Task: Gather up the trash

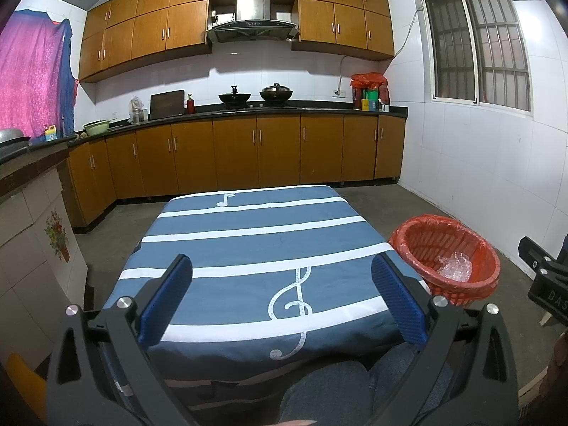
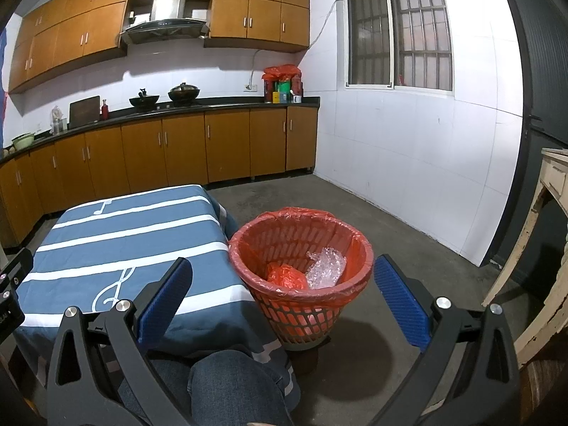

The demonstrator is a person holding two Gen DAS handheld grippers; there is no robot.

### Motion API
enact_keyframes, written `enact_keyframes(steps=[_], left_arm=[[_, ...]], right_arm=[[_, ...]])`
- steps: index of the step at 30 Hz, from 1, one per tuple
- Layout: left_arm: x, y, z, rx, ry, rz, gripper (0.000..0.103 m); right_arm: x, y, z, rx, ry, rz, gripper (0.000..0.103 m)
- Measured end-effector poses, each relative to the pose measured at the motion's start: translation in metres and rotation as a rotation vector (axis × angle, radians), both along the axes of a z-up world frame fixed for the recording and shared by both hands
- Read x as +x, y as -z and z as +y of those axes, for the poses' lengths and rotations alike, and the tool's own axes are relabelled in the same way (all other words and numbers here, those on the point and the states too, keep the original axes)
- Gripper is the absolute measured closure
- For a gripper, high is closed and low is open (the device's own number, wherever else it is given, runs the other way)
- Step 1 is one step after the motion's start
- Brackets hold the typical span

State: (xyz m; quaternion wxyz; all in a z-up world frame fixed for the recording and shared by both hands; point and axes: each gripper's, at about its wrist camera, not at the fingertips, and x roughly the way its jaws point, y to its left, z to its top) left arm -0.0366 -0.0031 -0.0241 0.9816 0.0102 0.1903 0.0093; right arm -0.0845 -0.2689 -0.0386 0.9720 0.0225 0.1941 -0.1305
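— Trash: we see clear crumpled plastic point(image 2: 325, 267) and a red bag point(image 2: 287, 277) inside the red basket point(image 2: 301, 305) beside the counter point(image 1: 248, 241).

— Both grippers, left point(image 1: 281, 271) and right point(image 2: 284, 273), hold jaws spread, empty; the basket's far base is hidden from us.

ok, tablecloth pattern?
Blue tablecloth with white stripes and music notes; clearest in the left wrist view.

Both grippers point(image 1: 282, 294) point(image 2: 284, 296) have black frames, silver screws, ribbed blue jaws; the person wears blue jeans point(image 2: 234, 387).
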Motion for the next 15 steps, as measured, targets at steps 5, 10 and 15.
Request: enact_keyframes(steps=[5, 10, 15], left_arm=[[0.0001, 0.0001, 0.0, 0.0, 0.001, 0.001, 0.004], [0.0001, 0.0001, -0.0002, 0.0, 0.0, 0.001, 0.004], [-0.0001, 0.0, -0.0002, 0.0, -0.001, 0.0, 0.004]], right_arm=[[0.0, -0.0001, -0.0002, -0.001, -0.001, 0.0, 0.002], [0.0, -0.0001, 0.0, 0.0, -0.001, 0.001, 0.002], [0.0006, 0.0024, -0.0002, 0.004, 0.002, 0.005, 0.002]])
